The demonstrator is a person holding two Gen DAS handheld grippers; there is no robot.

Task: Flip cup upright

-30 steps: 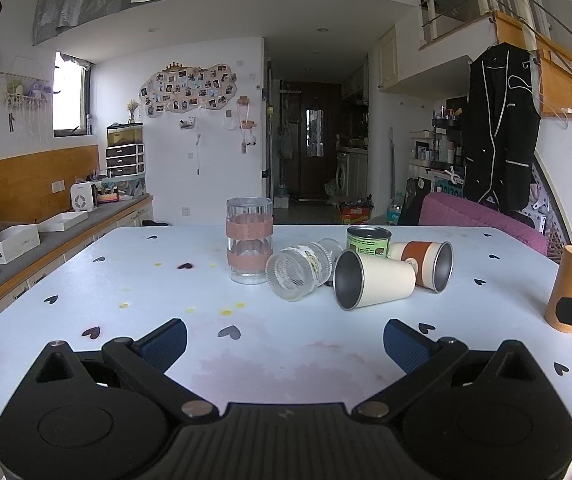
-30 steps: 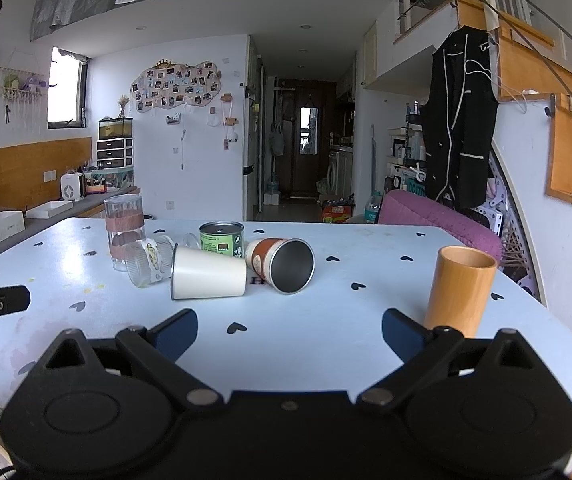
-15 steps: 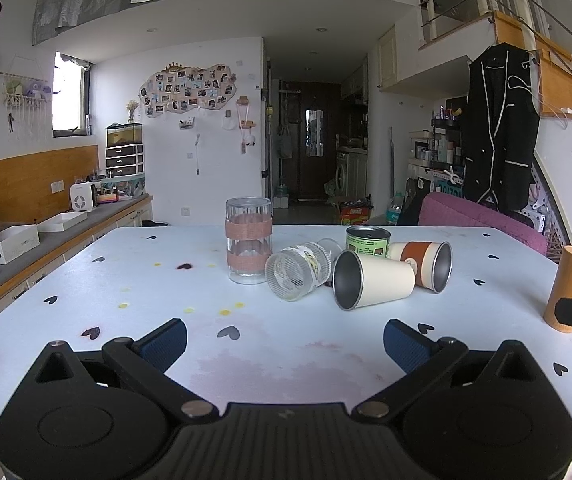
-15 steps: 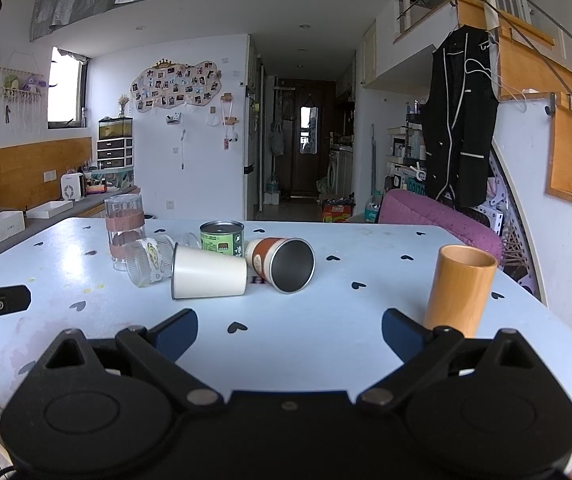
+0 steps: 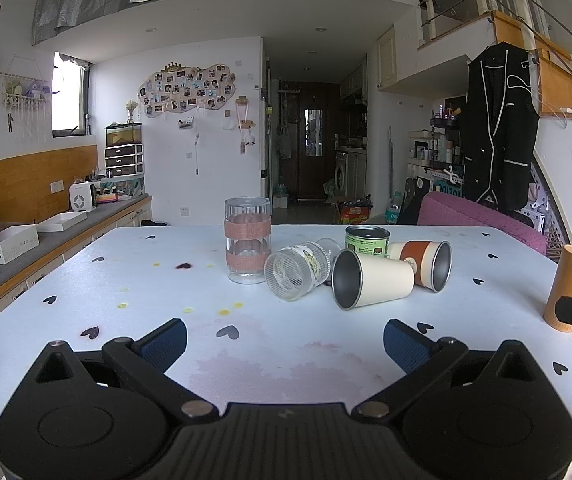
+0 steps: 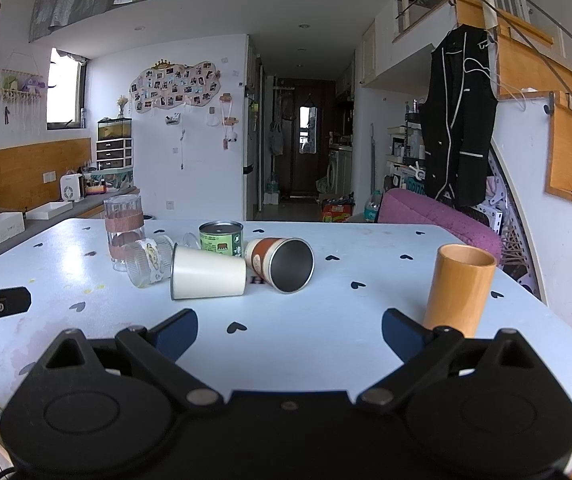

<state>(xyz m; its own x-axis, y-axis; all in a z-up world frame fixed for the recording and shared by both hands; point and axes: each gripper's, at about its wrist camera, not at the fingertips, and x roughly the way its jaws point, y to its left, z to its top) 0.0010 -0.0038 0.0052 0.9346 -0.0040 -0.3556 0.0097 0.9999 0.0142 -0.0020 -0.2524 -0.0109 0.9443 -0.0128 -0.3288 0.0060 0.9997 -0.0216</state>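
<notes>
Cups lie tipped over in a cluster toward the middle of the white table [image 5: 286, 352], closer to its far edge than its near one. Cream cup [image 5: 371, 280] on its side, steel-lined mouth turned toward the left gripper's camera; in the right wrist view the same cup [image 6: 208, 273] shows its flank, mouth toward the table's left edge. Brown-banded cup [image 5: 425, 264] also on its side just behind and right of it, apparently touching it; its dark interior faces the right gripper's camera [image 6: 282, 264]. Clear ribbed glass [image 5: 299, 270] toppled as well, base toward the left camera, lying against the cream cup's left. Tall glass with pink bands [image 5: 247, 250] stands upright beside the fallen glass, nearer the left edge. Green tin [image 5: 367, 240] upright behind the cluster. Bamboo cup [image 6: 459, 290] upright, well apart from the others, near the right edge.

Left gripper [image 5: 284, 336] hovers above the near edge, fingers spread wide, nothing between them, well short of the cluster. Right gripper [image 6: 289, 332] likewise spread and empty above the near edge, its right finger just in front of the bamboo cup. Black heart marks dot the tabletop; a faint pink stain sits near the left gripper.
</notes>
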